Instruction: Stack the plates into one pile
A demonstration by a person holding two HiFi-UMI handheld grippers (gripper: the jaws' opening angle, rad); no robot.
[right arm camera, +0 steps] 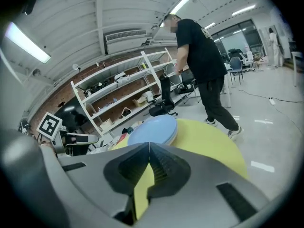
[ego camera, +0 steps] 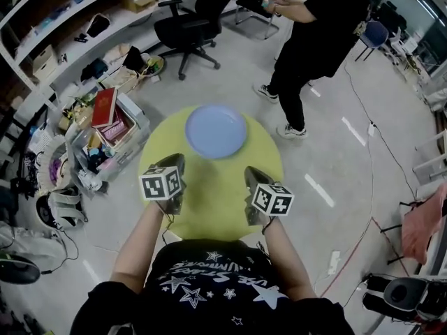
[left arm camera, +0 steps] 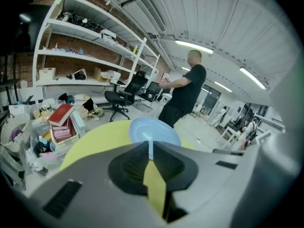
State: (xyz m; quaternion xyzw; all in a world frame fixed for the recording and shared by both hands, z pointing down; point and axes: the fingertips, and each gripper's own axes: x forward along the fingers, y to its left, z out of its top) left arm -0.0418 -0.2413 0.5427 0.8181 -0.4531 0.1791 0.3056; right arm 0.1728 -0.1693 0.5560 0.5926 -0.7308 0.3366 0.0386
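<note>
A pile of light blue plates (ego camera: 215, 130) sits on the far half of the round yellow table (ego camera: 209, 194). My left gripper (ego camera: 174, 161) hovers over the table's near left part, short of the pile, its jaws drawn together with nothing between them. My right gripper (ego camera: 252, 174) hangs over the near right part, shut and empty too. In the left gripper view the plates (left arm camera: 154, 130) lie straight ahead past the closed left gripper (left arm camera: 150, 145). The right gripper view shows the stacked plates (right arm camera: 153, 130) just beyond the closed right gripper (right arm camera: 148, 147).
A person in black (ego camera: 314, 40) stands on the floor beyond the table, at the right. A black office chair (ego camera: 188, 30) and white shelves (ego camera: 63, 26) are at the far left. A box with red books (ego camera: 108, 121) and clutter crowd the table's left side.
</note>
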